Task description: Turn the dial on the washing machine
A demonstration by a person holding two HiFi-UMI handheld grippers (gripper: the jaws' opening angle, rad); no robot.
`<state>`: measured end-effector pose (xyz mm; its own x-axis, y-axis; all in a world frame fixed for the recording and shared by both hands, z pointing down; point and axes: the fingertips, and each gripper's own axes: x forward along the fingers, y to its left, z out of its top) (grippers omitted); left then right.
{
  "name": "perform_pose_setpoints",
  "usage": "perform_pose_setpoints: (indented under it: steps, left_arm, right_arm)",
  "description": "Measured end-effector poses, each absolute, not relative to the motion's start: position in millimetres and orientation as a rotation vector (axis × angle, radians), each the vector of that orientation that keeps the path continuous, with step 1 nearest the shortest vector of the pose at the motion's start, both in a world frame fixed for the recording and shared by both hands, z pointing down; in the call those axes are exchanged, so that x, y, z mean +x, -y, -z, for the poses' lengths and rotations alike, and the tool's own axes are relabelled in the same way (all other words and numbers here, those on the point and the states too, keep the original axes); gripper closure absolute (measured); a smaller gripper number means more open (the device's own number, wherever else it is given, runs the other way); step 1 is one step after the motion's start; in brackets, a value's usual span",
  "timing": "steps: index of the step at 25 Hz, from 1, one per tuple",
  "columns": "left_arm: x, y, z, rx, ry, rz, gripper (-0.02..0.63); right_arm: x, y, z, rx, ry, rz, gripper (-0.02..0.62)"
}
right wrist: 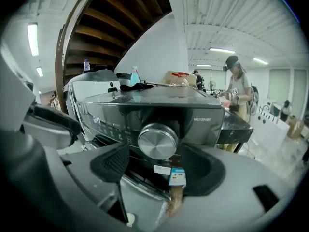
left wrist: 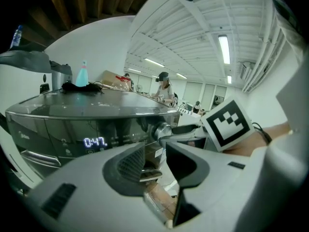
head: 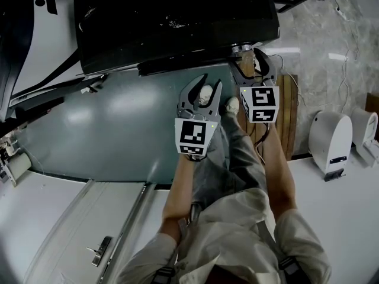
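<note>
ok so the dial (right wrist: 158, 140) is the round brushed-metal knob at the right end of the washing machine (right wrist: 193, 110) front panel, just past the row of lit symbols; in the right gripper view it sits dead ahead, framed by the right tool (right wrist: 161, 164), whose jaws are spread wide on either side and not pinching it, so released; the left tool (head: 208, 86) hangs lower and away from the machine, jaws apart with nothing in them, just a shoe (head: 205, 93) showing through the gap

my guess on handling: the knob looks hard and stiff, fixed to the panel, so there's no weight to carry, only a twist about its own centre; the rim looks smooth and shiny, so probably slippy; I'd squeeze it on two opposite sides of the rim, square on, and roll the wrist

no desk here; the machine stands on a grey-green floor (head: 106, 129), with pale marble-look floor (head: 331, 40) and a wooden board (head: 288, 111) off to the right; its glossy dark top carries a blue-green bottle (right wrist: 134, 75); big white room, strip lights, people in the background
</note>
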<state>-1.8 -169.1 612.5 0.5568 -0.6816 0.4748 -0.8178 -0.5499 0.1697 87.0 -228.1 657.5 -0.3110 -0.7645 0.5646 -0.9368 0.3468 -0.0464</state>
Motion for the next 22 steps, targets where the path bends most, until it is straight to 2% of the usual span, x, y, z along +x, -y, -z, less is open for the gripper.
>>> perform_pose_setpoints:
  steps: [9,22]
  left_arm:
    - [-4.3,171.3,-613.5,2.417,1.234,-0.501,0.465]
    - [-9.3,170.1,-617.0,2.400,1.235,-0.495,0.465]
  right_arm:
    - [85.9,233.0,-661.6,1.517,2.060,-0.350,0.279]
    - [86.3,239.9,-663.4,1.603,2.038,-0.399,0.324]
